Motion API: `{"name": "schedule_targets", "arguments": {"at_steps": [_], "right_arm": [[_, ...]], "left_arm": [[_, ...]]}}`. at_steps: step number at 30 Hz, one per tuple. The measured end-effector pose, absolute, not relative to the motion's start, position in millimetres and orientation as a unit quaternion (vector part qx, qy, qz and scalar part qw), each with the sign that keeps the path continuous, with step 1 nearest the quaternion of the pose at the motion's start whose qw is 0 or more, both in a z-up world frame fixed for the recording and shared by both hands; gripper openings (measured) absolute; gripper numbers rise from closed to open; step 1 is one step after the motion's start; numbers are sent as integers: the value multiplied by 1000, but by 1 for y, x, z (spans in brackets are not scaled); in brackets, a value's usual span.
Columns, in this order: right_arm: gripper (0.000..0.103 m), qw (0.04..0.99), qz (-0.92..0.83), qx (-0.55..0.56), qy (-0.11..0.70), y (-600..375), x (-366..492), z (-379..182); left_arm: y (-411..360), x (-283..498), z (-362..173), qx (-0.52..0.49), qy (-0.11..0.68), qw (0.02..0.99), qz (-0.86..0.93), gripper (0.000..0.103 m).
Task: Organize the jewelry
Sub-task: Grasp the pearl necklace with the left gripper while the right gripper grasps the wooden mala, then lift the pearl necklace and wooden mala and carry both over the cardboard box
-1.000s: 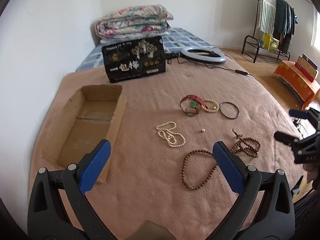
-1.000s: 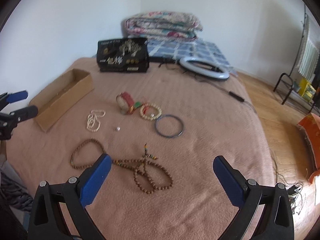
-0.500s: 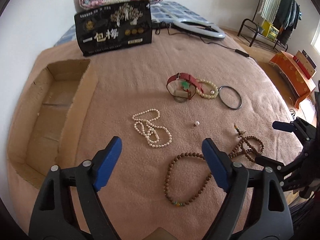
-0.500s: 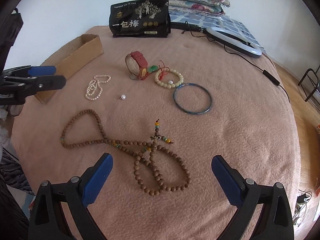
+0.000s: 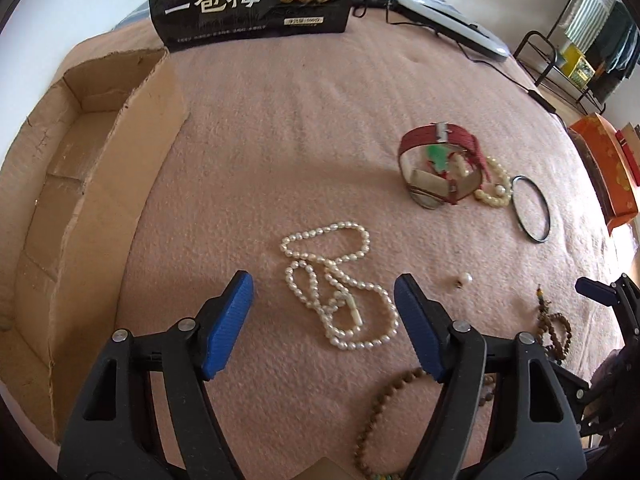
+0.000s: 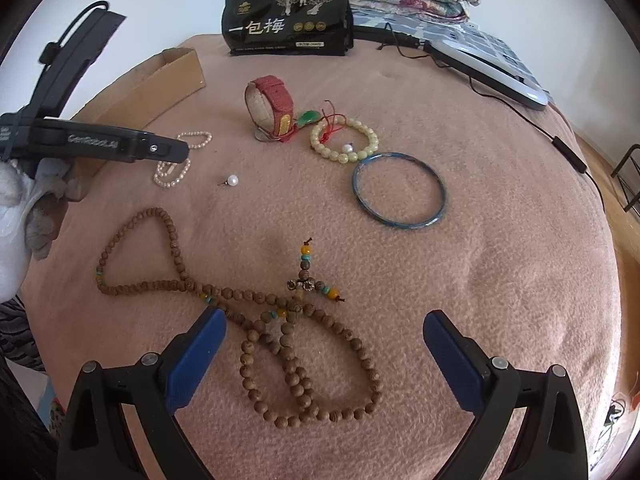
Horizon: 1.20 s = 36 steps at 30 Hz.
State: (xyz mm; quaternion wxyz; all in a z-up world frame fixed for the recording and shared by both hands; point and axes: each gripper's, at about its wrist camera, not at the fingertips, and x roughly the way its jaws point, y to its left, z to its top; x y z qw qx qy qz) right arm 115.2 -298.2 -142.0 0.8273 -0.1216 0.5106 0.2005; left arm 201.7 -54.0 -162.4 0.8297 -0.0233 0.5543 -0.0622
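A pink blanket (image 5: 320, 128) covered a bed, seen from two wrist cameras. At the left of the left view lay an open cardboard box (image 5: 80, 184), with a black printed bag (image 5: 248, 0) at upper centre. At lower centre the left gripper (image 5: 323, 308) hovered over a white pearl necklace (image 5: 340, 296); its blue fingers (image 5: 228, 324) were closing, the necklace between them but untouched. Right of it stood a red watch (image 5: 440, 168). In the right view, the right gripper (image 6: 320, 344) hung at the bottom with fingers spread wide, holding nothing, above a brown bead strand (image 6: 280, 340). A blue bangle (image 6: 399, 194) lay at centre right.
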Motion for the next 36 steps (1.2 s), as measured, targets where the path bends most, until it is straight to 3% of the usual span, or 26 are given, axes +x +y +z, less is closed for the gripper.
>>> {"name": "schedule_targets", "arguments": {"at_steps": [8,14,16,21,27,30,33,35,36], "right_arm": [[100,819,206,-118,522,-296,124,-153],[100,806,234,-124,529,-291,121,-159],[100,802,247,-121,531,-288,118,-159],[98,794,262,-132,532,-279,113,-160],[90,793,243,-189,526,-264,105,-166],[76,794,244,-194,522,-262,103,-163],[54,794,248,-199,518,-260,103,-160],[33,796,245,-206,514,-259,103,-158],[28,797,243,-207,513,-259,103,-158]], "left_arm": [[-55,211,-173,-12,553,831,-59,73],[-59,211,-174,3,548,834,-62,65],[-58,211,-174,3,546,836,-60,54],[-58,211,-173,3,542,838,-61,40],[-60,210,-172,-3,540,839,-69,15],[-61,212,-171,-16,544,836,-73,8],[-63,211,-170,-17,543,837,-75,5],[-63,211,-169,-21,542,837,-77,5],[-62,210,-168,-24,542,837,-78,5]]}}
